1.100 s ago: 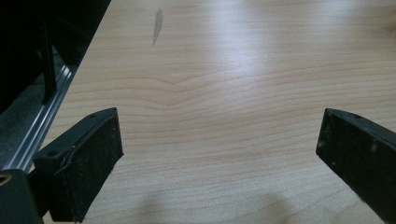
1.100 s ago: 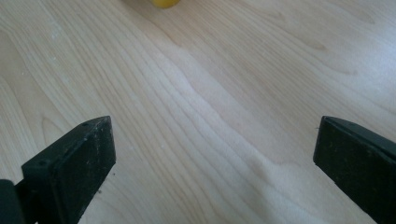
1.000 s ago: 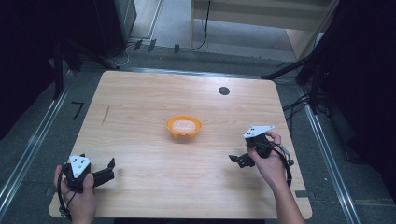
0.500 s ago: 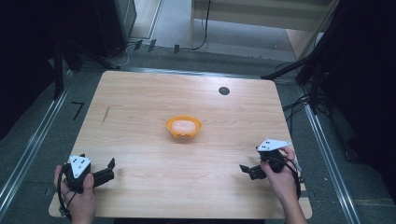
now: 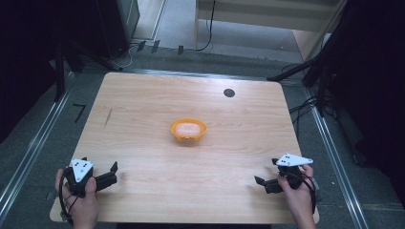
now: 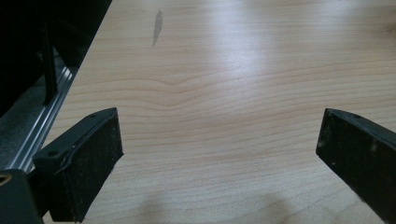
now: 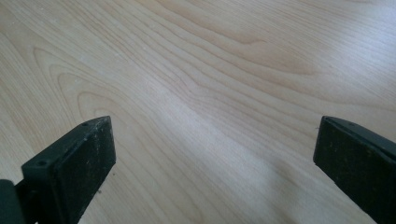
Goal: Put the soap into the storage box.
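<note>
An orange bowl [image 5: 188,130] with a pale rounded lump inside sits near the middle of the wooden table [image 5: 143,119]. My left gripper [image 5: 113,172] rests at the front left corner, held in a hand, jaws wide apart over bare wood [image 6: 219,126]. At the front right, my right gripper [image 5: 260,183] is held low over the table, also open with nothing between its jaws [image 7: 215,140]. Both grippers are well away from the bowl.
A small black round mark [image 5: 229,92] lies at the back right of the table. A dark streak [image 5: 109,117] marks the wood at the left. Metal rails [image 5: 28,152] run along both sides, and cables [image 5: 301,105] trail off the right edge.
My right gripper has moved back toward the front right edge of the table. The left gripper has stayed in place.
</note>
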Available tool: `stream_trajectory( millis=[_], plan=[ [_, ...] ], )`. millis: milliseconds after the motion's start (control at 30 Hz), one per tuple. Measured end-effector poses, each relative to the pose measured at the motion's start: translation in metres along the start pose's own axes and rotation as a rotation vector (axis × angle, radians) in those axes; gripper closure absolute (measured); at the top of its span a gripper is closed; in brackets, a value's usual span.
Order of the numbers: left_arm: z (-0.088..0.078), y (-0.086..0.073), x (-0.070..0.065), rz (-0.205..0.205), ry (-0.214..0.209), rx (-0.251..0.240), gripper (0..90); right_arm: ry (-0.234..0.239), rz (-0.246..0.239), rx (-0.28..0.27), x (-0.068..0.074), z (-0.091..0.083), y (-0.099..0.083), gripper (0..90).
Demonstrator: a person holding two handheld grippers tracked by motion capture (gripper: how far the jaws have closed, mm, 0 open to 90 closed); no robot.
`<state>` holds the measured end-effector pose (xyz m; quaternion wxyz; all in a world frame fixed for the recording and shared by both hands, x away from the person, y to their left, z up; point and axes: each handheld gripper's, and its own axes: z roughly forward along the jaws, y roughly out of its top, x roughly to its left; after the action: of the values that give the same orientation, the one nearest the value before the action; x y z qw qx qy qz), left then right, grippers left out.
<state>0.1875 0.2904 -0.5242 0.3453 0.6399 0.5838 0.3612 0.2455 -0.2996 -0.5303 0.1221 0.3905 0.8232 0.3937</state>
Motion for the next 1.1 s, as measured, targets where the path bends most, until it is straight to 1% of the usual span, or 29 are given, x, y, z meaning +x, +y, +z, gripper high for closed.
stream_trajectory(
  millis=[367,400,433,567,667,733,867,1000,1100],
  plan=[
    [0.000,0.000,0.000,0.002,-0.003,0.002,0.8,-0.030,0.034,-0.026,-0.003,-0.014,-0.024,0.0],
    [0.000,0.000,0.000,0.002,-0.003,0.002,0.8,-0.030,0.034,-0.026,-0.003,-0.014,-0.024,0.0],
    [0.000,0.000,0.000,0.002,-0.003,0.002,0.8,-0.038,0.044,-0.031,-0.003,-0.017,-0.029,0.0],
    [0.000,0.000,0.000,0.005,-0.003,0.002,0.9,-0.051,0.052,-0.043,-0.005,-0.022,-0.038,0.0],
    [0.000,0.000,0.000,0.004,-0.003,0.001,0.8,-0.058,0.053,-0.048,-0.006,-0.026,-0.041,0.0],
    [0.000,0.000,-0.001,0.004,-0.003,0.000,0.9,-0.065,0.065,-0.060,-0.007,-0.030,-0.046,0.0],
    [0.000,0.000,-0.001,0.005,-0.004,0.000,0.9,-0.077,0.066,-0.078,-0.010,-0.036,-0.052,0.0],
    [-0.001,0.000,0.000,0.004,-0.010,-0.010,0.8,-0.086,0.074,-0.089,-0.013,-0.041,-0.059,0.0],
    [-0.001,0.000,0.000,0.003,-0.010,-0.010,0.9,-0.095,0.087,-0.097,-0.015,-0.044,-0.064,0.0]
  ],
)
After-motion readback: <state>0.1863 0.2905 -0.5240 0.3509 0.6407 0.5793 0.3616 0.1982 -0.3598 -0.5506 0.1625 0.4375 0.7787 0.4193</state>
